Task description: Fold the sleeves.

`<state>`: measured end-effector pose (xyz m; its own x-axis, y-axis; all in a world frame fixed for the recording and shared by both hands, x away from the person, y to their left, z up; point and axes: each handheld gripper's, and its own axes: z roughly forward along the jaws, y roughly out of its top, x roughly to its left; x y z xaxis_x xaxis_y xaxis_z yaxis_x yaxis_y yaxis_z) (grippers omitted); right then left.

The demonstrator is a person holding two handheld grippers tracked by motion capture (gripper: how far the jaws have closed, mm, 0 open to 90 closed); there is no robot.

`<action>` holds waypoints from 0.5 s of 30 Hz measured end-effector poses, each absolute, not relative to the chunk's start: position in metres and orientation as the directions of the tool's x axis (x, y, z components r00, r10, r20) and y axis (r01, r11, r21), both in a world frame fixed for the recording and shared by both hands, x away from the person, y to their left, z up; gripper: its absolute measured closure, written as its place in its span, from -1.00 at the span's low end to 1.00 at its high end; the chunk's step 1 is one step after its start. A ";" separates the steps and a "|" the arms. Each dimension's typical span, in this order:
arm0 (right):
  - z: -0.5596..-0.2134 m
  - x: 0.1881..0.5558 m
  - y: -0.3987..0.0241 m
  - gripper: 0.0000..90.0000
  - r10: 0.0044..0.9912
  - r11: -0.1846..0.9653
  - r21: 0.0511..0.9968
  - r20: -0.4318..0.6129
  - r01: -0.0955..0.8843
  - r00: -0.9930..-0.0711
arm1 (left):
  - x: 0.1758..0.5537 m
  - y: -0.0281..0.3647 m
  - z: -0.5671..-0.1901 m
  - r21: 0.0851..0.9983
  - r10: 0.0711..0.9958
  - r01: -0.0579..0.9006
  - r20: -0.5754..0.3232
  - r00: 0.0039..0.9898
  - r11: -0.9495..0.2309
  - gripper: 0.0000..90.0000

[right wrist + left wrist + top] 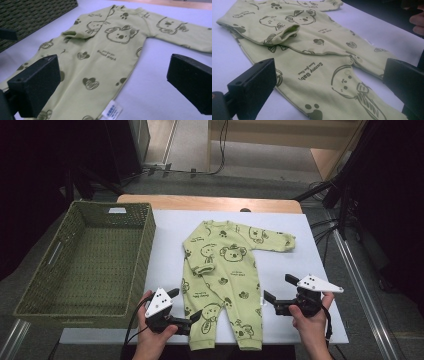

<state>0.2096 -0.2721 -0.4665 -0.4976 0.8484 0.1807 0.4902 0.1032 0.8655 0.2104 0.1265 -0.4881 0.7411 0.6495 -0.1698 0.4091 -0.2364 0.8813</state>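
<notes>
White tabletop [300, 245] is carrying a green baby romper [222, 280], lying flat toward its near edge. Left tool [186, 309] and right tool [274, 295] are sitting apart, empty, flanking the legs. Soft, light cloth likely needs pinching at edges.

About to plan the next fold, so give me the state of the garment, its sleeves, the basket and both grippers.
Baby romper: flat on the white table, front up.
Left-side sleeve: folded in across the chest.
Right-side sleeve: stretched out sideways.
Green basket: upright, nothing inside.
Left gripper: open, holding nothing, at the romper's leg edge.
Right gripper: open, holding nothing, beside the romper.
</notes>
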 end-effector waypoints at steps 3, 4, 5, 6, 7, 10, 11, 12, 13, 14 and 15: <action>-0.464 0.218 -0.277 -1.00 0.857 0.098 0.870 0.173 0.484 -0.485 | 0.210 0.128 -0.488 0.883 0.653 0.406 -0.166 0.739 -0.235 -1.00; -0.463 0.221 -0.278 -1.00 0.861 0.098 0.870 0.169 0.483 -0.480 | 0.211 0.128 -0.488 0.884 0.653 0.403 -0.163 0.740 -0.237 -1.00; -0.462 0.224 -0.280 -1.00 0.863 0.102 0.871 0.162 0.480 -0.478 | 0.211 0.129 -0.488 0.886 0.652 0.400 -0.161 0.741 -0.236 -1.00; -0.462 0.227 -0.281 -1.00 0.867 0.100 0.870 0.161 0.483 -0.471 | 0.211 0.129 -0.488 0.886 0.652 0.399 -0.160 0.741 -0.236 -1.00; -0.461 0.230 -0.283 -1.00 0.870 0.098 0.870 0.161 0.483 -0.466 | 0.211 0.130 -0.488 0.885 0.655 0.401 -0.160 0.739 -0.236 -1.00; -0.459 0.238 -0.287 -1.00 0.879 0.097 0.868 0.155 0.487 -0.451 | 0.212 0.130 -0.489 0.886 0.656 0.400 -0.159 0.737 -0.235 -1.00; -0.459 0.242 -0.289 -1.00 0.884 0.096 0.865 0.154 0.492 -0.442 | 0.212 0.130 -0.489 0.886 0.656 0.398 -0.157 0.738 -0.237 -1.00; -0.459 0.245 -0.290 -1.00 0.885 0.094 0.865 0.155 0.493 -0.440 | 0.212 0.130 -0.489 0.887 0.656 0.397 -0.155 0.739 -0.237 -1.00; -0.458 0.248 -0.291 -1.00 0.886 0.094 0.864 0.154 0.494 -0.438 | 0.212 0.130 -0.489 0.888 0.656 0.395 -0.154 0.739 -0.236 -1.00; -0.458 0.251 -0.292 -1.00 0.888 0.094 0.861 0.155 0.499 -0.434 | 0.211 0.130 -0.489 0.888 0.656 0.394 -0.152 0.739 -0.237 -1.00; -0.458 0.254 -0.293 -1.00 0.889 0.093 0.860 0.156 0.502 -0.431 | 0.211 0.130 -0.490 0.888 0.656 0.392 -0.149 0.740 -0.241 -1.00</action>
